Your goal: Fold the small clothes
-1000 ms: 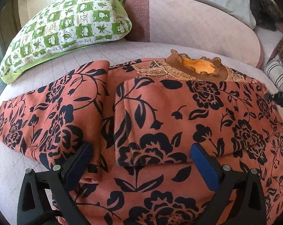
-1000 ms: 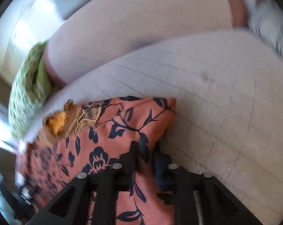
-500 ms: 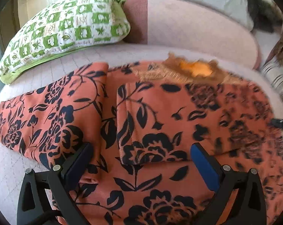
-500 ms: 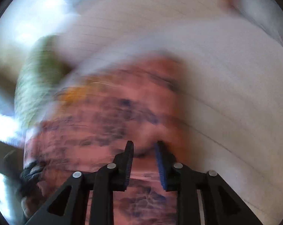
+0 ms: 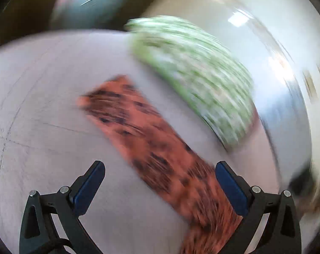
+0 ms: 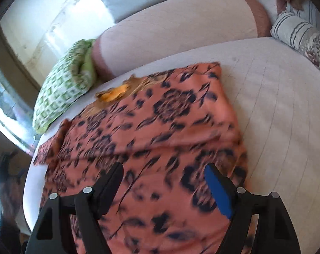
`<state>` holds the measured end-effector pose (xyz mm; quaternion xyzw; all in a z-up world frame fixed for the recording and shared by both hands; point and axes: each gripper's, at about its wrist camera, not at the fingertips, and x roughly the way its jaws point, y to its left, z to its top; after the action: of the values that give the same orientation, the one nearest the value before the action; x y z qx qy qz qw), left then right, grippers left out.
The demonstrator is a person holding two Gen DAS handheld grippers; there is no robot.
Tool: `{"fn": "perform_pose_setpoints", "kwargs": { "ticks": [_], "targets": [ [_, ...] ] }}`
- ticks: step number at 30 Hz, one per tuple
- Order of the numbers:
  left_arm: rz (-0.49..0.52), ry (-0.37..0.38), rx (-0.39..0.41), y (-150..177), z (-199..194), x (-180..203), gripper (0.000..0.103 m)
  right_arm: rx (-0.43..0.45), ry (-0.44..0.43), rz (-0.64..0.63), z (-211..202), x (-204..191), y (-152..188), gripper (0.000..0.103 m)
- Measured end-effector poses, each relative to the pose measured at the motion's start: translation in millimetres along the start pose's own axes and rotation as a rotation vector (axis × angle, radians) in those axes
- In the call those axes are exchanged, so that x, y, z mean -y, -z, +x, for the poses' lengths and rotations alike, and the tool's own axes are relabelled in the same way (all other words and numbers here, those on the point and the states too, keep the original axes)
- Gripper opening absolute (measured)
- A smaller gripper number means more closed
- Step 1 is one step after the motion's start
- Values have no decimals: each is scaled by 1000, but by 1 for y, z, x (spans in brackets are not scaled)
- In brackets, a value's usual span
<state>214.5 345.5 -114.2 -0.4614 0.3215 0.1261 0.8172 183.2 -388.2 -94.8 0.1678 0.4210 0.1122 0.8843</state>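
The bed [image 6: 287, 110] carries the top [image 6: 160, 131], spread flat with one sleeve [image 5: 143, 139] stretched out sideways near the green pillow [image 6: 62, 93]. The right gripper [image 6: 164, 182] hangs over the top, jaws opening, nothing between them. The left gripper [image 5: 160, 184] is wide open and empty above the sleeve

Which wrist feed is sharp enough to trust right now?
Left wrist view: heavy motion smear over the floral garment and green pillow; unusable. Right wrist view: only mild blur, bright window glare top left, garment's folded edge readable.
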Motion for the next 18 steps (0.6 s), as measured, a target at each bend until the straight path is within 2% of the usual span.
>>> {"fn": "perform_pose_setpoints", "kwargs": {
  "ticks": [1, 3, 8, 10, 12, 15, 16, 17, 18],
  "targets": [
    [-58, -13, -6, -12, 8, -14, 102, -2, 1, -11, -4, -1, 4, 82],
    [-91, -50, -17, -24, 22, -26, 102, 5, -12, -16, -2, -6, 10, 82],
    [-66, -60, -16, -33, 38, -21, 102, 31, -30, -10, -4, -9, 10, 82],
    [-79, -46, -12, -41, 42, -21, 93, 42, -41, -9, -10, -8, 11, 82],
    [-79, -57, -31, -48, 49, -22, 83, 42, -43, -10, -9, -6, 12, 82],
    [-88, -90, -15, -53, 51, -25, 74, 47, -58, -4, -7, -6, 11, 82],
    [-84, -101, -11, -53, 50, -25, 68, 49, -62, -5, -6, -6, 10, 82],
    [-79, -127, -8, -54, 51, -25, 44, 51, -67, -4, -6, -6, 10, 82],
    [-74, -159, -17, -54, 53, -26, 9, 53, -73, -3, -6, -6, 10, 82]
  ]
}}
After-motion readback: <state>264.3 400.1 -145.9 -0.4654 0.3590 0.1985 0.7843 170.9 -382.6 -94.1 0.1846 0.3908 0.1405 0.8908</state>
